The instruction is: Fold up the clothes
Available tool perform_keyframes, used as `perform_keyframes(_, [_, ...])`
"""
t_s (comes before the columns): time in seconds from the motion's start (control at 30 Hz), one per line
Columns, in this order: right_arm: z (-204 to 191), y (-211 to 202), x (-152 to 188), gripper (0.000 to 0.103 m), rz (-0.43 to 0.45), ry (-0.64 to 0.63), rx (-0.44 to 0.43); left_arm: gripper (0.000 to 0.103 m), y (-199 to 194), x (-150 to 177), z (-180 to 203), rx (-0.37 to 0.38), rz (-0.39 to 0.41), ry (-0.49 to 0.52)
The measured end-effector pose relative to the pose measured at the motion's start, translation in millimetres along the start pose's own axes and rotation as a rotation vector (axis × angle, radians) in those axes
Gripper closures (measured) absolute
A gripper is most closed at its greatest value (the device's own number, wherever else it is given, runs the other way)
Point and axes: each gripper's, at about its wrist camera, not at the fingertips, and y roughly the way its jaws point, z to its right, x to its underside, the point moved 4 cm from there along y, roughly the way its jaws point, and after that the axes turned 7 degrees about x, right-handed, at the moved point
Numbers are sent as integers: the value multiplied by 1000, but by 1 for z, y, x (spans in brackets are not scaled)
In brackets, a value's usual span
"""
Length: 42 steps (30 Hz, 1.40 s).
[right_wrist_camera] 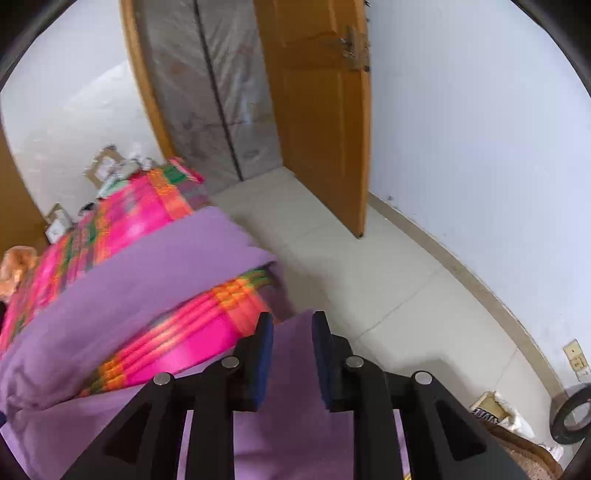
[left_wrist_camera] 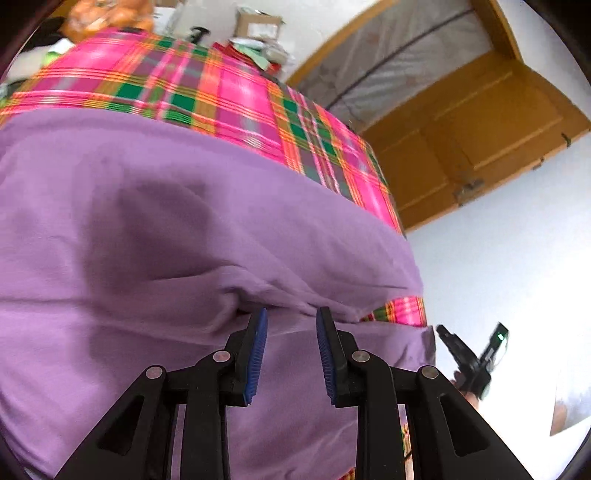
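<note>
- The purple garment (left_wrist_camera: 155, 229) lies spread across a surface covered with a pink, green and orange plaid cloth (left_wrist_camera: 207, 85); whether that surface is a bed or a table cannot be told.
- In the left wrist view the garment fills most of the lower frame, with a raised fold running across it just ahead of the fingertips and a strip of plaid showing beyond the fold at the right.
- The left gripper (left_wrist_camera: 291, 317) has its jaws partly spread, with a clear gap between the blue pads (left_wrist_camera: 256, 354). Purple fabric shows in the gap, but the pads do not look pressed on it; whether the tips touch the fold cannot be told.
- In the right wrist view the same garment (right_wrist_camera: 122, 280) drapes over the plaid-covered edge and hangs down beneath the gripper.
- The right gripper (right_wrist_camera: 291, 321) also has its jaws partly apart. A band of purple fabric runs between the two pads, and it is unclear whether they pinch it.
- The right gripper also shows in the left wrist view, at the right edge beside the garment, blurred.
- Beyond the cloth stand a wooden door (right_wrist_camera: 321, 110), white walls and a pale tiled floor (right_wrist_camera: 388, 288).
- Boxes and clutter (left_wrist_camera: 258, 26) sit at the far end of the plaid cloth.
</note>
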Motion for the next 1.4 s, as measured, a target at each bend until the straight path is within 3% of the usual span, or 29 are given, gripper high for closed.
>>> perform_keyframes(0.13, [-25, -44, 1, 79, 102, -45, -65, 75, -28, 5, -5, -12, 40, -6])
perform_keyframes(0.4, [-32, -74, 17, 79, 130, -21, -109, 71, -78, 14, -43, -3, 55, -104])
perform_keyframes(0.57, [-16, -84, 31, 79, 133, 2, -102, 71, -114, 16, -79, 32, 126, -233])
perform_keyframes(0.7, [-13, -105, 31, 79, 175, -54, -82, 71, -139, 17, -103, -83, 179, -244])
perform_keyframes(0.83, [-25, -132, 28, 77, 252, -198, -51, 71, -154, 28, -114, -193, 174, -178])
perform_keyframes(0.9, [-40, -139, 36, 70, 261, -282, -75, 71, -157, 34, -119, -254, 162, -141])
perform_keyframes(1.0, [-73, -138, 65, 70, 220, -401, -157, 71, -167, 44, -131, -383, 163, -74])
perform_keyframes(1.13, [-127, -120, 115, 70, 112, -515, -281, 71, -166, 52, -146, -403, 158, -67])
perform_keyframes(1.27, [-172, -116, 152, 70, 99, -600, -334, 71, -161, 55, -164, -449, 130, -75])
perform_keyframes(1.4, [-202, -120, 178, 70, 70, -594, -405, 71, -157, 56, -178, -484, 138, -88])
